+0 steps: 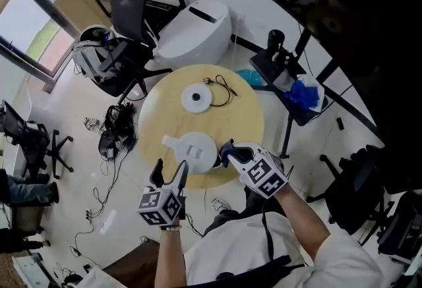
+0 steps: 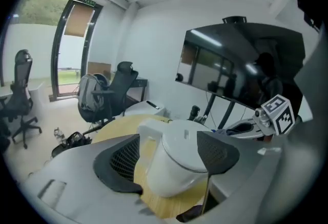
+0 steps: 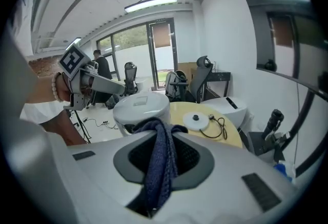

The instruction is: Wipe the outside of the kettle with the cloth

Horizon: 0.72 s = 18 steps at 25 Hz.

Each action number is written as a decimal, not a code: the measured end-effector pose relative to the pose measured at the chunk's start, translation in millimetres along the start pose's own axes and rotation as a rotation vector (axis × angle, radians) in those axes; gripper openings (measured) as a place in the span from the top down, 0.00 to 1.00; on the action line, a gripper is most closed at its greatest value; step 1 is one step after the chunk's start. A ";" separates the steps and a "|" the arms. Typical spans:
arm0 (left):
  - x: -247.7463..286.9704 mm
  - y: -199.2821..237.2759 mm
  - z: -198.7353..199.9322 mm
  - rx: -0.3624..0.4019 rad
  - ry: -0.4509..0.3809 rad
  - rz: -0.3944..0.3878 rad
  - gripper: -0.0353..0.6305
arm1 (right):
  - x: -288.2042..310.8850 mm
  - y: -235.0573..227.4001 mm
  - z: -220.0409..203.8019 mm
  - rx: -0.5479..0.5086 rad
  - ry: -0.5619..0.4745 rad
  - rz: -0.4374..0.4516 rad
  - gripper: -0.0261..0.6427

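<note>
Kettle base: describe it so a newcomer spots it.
Start at the round wooden table. Beyond the white kettle at its near edge lies the kettle base. It is the only flat white disc, with a black cord trailing from it.

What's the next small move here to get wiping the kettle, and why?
Probably ease the right gripper forward until the cloth meets the side of the kettle. The cloth is pinched in its jaws and seems to hang just short of the white wall, while the left gripper stands open, the kettle ungripped on the table.
</note>
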State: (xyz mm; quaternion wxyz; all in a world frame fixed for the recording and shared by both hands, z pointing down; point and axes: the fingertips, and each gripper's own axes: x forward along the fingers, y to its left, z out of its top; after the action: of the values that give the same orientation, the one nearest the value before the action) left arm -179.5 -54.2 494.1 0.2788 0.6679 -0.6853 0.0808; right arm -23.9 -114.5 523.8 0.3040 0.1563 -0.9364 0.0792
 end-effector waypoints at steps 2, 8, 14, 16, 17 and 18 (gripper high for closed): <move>8.5 -2.8 -15.7 -0.053 0.048 0.036 0.36 | 6.9 -1.3 0.6 -0.030 0.014 0.034 0.86; 24.1 -2.3 -13.9 -0.104 0.039 0.128 0.30 | 18.6 1.6 7.5 -0.114 0.038 0.139 0.86; 30.4 -12.7 -9.3 -0.112 0.017 0.071 0.47 | 17.6 12.2 6.4 -0.148 0.037 0.222 0.86; 31.7 -10.8 -6.3 -0.108 0.017 0.057 0.47 | 18.2 17.6 6.4 -0.166 0.039 0.236 0.86; 32.3 -10.0 -5.6 -0.098 0.024 0.050 0.48 | 18.5 19.7 6.8 -0.173 0.038 0.239 0.86; 32.8 -10.0 -5.4 -0.085 0.032 0.043 0.48 | 18.6 21.3 7.2 -0.178 0.036 0.243 0.86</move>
State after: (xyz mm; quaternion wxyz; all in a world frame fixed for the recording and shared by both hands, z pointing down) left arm -166.9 -81.0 512.0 0.3160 0.6393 -0.6977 0.0681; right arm -49.4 -100.9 528.0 0.3216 0.0129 -0.9461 0.0350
